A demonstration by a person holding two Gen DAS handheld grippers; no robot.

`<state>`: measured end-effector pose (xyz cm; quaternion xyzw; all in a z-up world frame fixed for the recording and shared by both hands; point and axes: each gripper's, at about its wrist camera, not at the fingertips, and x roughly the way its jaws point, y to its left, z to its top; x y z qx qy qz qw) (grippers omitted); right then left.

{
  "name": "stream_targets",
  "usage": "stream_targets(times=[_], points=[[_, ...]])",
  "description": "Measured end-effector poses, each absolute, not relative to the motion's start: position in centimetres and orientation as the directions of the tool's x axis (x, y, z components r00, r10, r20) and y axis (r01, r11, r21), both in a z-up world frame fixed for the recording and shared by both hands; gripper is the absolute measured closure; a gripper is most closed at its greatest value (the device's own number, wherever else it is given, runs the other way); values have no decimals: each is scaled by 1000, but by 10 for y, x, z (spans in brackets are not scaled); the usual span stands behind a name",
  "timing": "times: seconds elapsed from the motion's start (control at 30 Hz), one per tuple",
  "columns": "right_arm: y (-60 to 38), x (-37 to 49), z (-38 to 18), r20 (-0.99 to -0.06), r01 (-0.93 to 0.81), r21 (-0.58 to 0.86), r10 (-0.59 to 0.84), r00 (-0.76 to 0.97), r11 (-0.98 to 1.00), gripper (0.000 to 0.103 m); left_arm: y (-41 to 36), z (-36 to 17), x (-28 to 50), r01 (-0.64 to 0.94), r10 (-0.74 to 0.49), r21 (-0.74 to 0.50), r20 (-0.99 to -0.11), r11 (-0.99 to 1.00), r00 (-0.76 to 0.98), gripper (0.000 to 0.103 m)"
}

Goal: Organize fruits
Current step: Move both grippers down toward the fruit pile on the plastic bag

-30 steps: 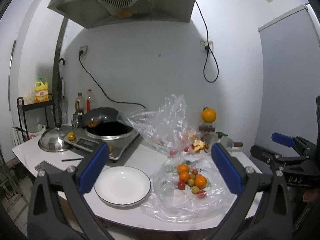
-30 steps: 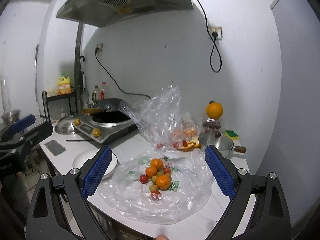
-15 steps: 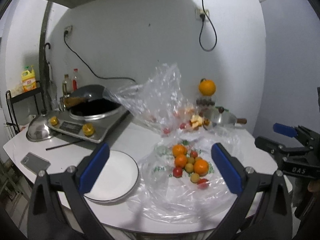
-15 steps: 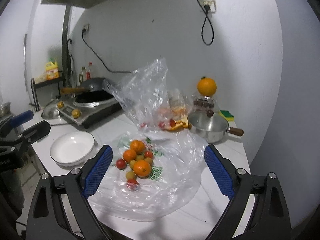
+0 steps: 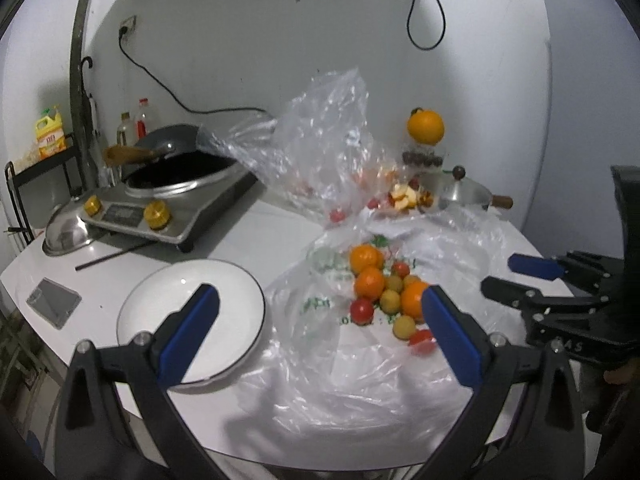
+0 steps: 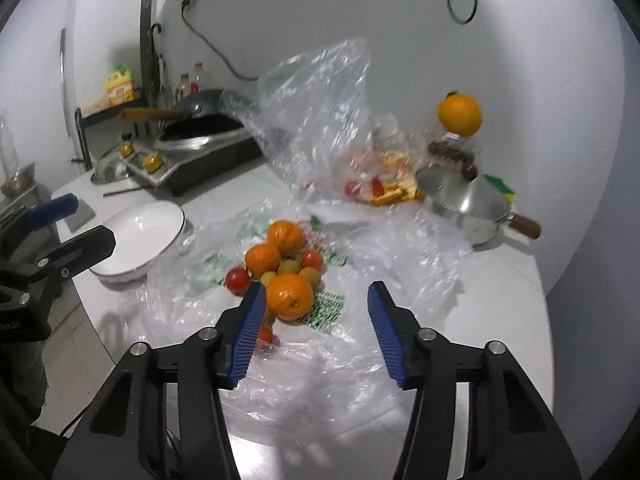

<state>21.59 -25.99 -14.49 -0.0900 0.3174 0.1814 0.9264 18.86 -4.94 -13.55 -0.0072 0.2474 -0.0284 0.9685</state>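
A heap of fruit lies on a flat clear plastic bag [image 5: 360,364] on the white counter: three oranges [image 6: 289,296], red tomatoes [image 6: 237,279] and small yellow-green fruits [image 6: 289,267]. The heap also shows in the left wrist view [image 5: 370,283]. An empty white plate [image 5: 192,316] sits left of it, also in the right wrist view [image 6: 138,236]. My left gripper [image 5: 316,322] is open and empty, above the plate's right rim and the heap. My right gripper [image 6: 316,312] is open and empty, low over the bag, its left finger beside the nearest orange.
A second, upright plastic bag [image 5: 320,152] with fruit and peels stands behind the heap. An induction stove with a wok [image 5: 176,184] is at back left. A steel pot [image 6: 468,204] and a jar topped with an orange [image 6: 459,115] stand at back right. A phone [image 5: 54,302] lies at the left edge.
Both grippers have moved forward and down toward the counter. The right gripper has come close over the fruit heap, and its jaws stand narrower than before. Nothing has been picked up.
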Motion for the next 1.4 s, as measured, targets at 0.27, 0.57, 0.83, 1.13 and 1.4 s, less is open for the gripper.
stream_targets(times=[0.27,0.57,0.83,1.13,1.4], points=[[-243,238,-178,-687,-432,-2,313,656,902,58,-50,-155,203,78,-78,-23,-520,997,851,4],[-227,250,-206,-750,-467,51,343,566,883,66,-49,-170,209,101,-93,-14,-540,995,837,12],[-218,252,-212,-764,-499,94,384,518,862,66,-55,-175,209,109,-102,-18,-538,994,837,12],[-222,250,-217,-760,-505,127,411,504,854,74,-67,-182,211,135,-118,-12,-564,991,817,12],[-250,248,-201,-711,-488,137,428,558,862,74,-93,-187,220,191,-144,16,-595,982,791,12]])
